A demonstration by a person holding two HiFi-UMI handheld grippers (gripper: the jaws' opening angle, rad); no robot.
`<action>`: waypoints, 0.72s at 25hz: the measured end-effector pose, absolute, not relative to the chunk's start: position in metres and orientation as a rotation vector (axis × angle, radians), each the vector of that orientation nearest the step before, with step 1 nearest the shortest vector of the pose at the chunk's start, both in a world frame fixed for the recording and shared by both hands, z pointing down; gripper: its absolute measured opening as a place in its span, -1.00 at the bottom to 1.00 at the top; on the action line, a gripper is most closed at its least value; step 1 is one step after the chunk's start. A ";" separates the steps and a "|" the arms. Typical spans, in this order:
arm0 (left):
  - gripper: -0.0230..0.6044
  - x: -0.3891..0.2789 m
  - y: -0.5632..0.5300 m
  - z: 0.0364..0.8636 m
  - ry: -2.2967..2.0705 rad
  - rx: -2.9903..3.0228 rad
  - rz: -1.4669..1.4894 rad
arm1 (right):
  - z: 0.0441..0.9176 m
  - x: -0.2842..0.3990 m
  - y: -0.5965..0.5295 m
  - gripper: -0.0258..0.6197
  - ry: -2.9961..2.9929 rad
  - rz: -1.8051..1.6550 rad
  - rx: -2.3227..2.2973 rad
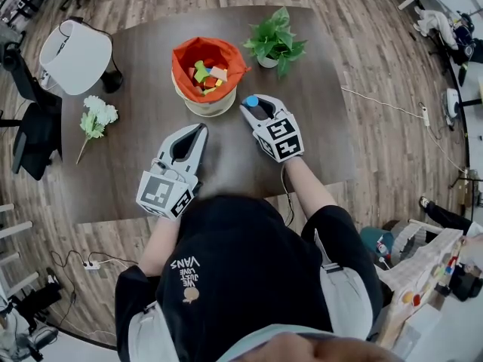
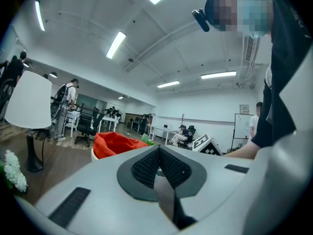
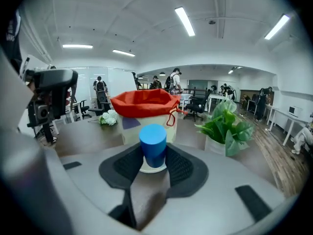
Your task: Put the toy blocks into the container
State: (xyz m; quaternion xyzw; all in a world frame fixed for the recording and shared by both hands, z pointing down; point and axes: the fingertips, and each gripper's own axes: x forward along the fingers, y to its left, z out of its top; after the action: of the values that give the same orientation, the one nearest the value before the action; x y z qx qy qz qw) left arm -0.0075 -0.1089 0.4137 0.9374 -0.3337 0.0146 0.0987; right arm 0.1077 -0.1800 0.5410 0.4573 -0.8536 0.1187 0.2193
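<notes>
Now the carry seems to be in hand: on the dark surface (image 1: 143,66) the red-lined container (image 1: 205,78) already has several blocks in it, and one more hangs just short of its rim. Next, that block needs lifting over the open mouth before release. The right tongs (image 1: 253,105) stand partly open, clenched on the upright blue cylinder block (image 3: 153,143). The left tongs (image 1: 201,129) are pressed together and empty, nearer the person.

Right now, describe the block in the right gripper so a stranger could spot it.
On the dark table, find the red-lined container beside the potted plant. Just before it, the right gripper pinches a blue cylinder, the only block outside the container.
</notes>
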 end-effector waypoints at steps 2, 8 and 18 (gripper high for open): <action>-0.89 -0.008 -0.109 0.413 -0.985 2.774 0.040 | 0.523 0.105 -0.178 -0.45 -2.397 0.311 1.268; -0.89 -0.010 -0.108 0.412 -0.984 2.776 0.020 | 0.466 0.092 -0.174 -0.45 -2.505 0.225 1.270; -0.89 -0.018 -0.107 0.408 -1.011 2.773 -0.015 | 0.419 0.065 -0.184 -0.45 -2.577 0.093 1.224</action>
State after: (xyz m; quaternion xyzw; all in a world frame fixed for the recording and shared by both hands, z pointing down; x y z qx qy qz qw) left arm -0.0176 -0.1066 0.4076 0.9353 -0.3409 -0.0049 0.0951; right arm 0.0646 -0.1839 0.4186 0.4244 -0.8935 0.0324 0.1432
